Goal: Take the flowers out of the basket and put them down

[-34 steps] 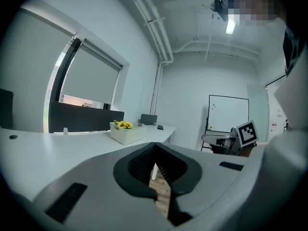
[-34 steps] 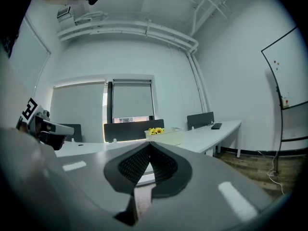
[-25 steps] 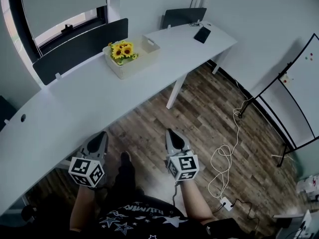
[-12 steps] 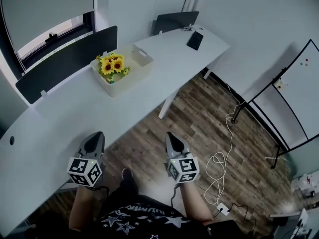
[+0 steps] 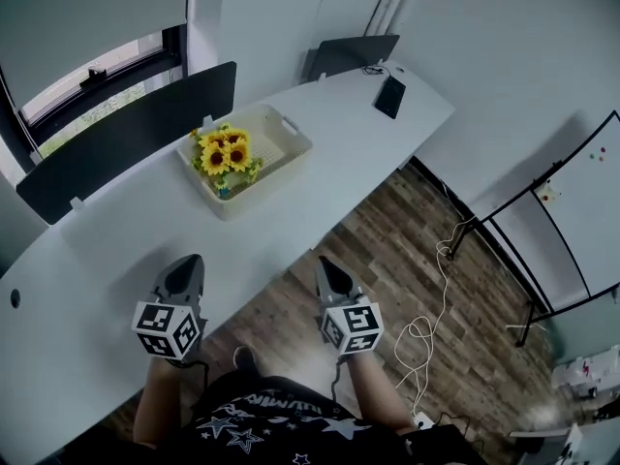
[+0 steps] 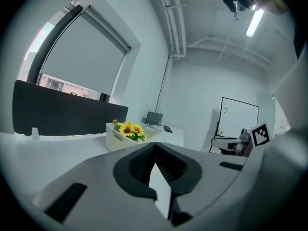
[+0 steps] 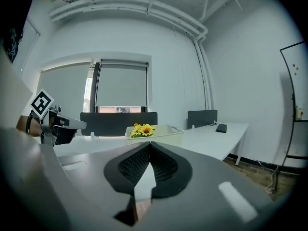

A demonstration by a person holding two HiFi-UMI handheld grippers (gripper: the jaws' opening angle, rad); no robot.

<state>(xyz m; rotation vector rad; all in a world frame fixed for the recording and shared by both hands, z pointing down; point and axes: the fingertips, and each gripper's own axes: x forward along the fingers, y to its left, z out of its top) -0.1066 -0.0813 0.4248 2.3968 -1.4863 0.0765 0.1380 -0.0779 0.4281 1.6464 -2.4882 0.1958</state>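
Observation:
A bunch of yellow sunflowers stands in the left end of a cream basket on the long white desk. The flowers and basket also show in the left gripper view, and the flowers and basket in the right gripper view, some way ahead. My left gripper is shut and empty over the desk's near edge. Over the floor beside the desk hovers my right gripper, shut and empty too. Both are well short of the basket.
A black divider panel runs along the desk's far edge. A dark phone-like object lies at the desk's right end near a chair back. A whiteboard on a stand and a white cable are on the wooden floor to the right.
The view has shifted so the desk and basket sit nearer and lower in the picture. Both grippers keep their places in the view, still shut.

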